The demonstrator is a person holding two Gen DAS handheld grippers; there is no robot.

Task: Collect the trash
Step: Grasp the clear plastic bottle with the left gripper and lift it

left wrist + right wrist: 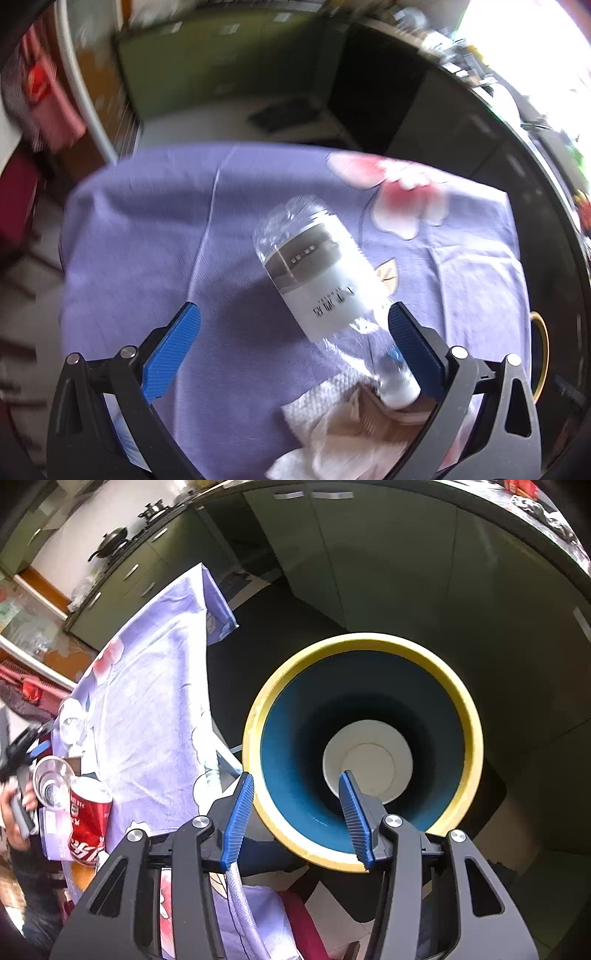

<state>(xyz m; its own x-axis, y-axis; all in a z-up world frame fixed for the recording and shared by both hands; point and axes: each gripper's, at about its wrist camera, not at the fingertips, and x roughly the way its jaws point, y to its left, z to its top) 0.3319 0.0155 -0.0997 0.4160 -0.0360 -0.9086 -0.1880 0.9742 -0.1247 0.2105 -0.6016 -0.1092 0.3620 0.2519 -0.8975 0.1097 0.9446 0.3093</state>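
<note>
left wrist view: left gripper (293, 319) jaws wide apart, clamped on nothing
bottle: empty clear plastic bottle (325, 275) lies on its side on the purple floral cloth (147, 229); white cap (400, 397) nearest the camera, right blue pad just beside the neck, contact unclear
handling: looks light, thin-walled, will crush and can roll; the labelled mid-body is probably the surest place to hold, the neck is narrow and slick
other trash: crumpled tissue (325, 417) under the cap end, soft, should pinch anywhere
right wrist view: right gripper (297, 812) jaws part open, nothing between the pads; it hangs over the bin mouth
bin: yellow-rimmed blue waste bin (469, 716) beside the table; inside, one white paper cup (367, 762) at the bottom, otherwise looks empty
table edge: red cola can (88, 818), dented, light, plus a clear glass (51, 779) just beside it
far left: a hand (13, 812) holding the other gripper
</note>
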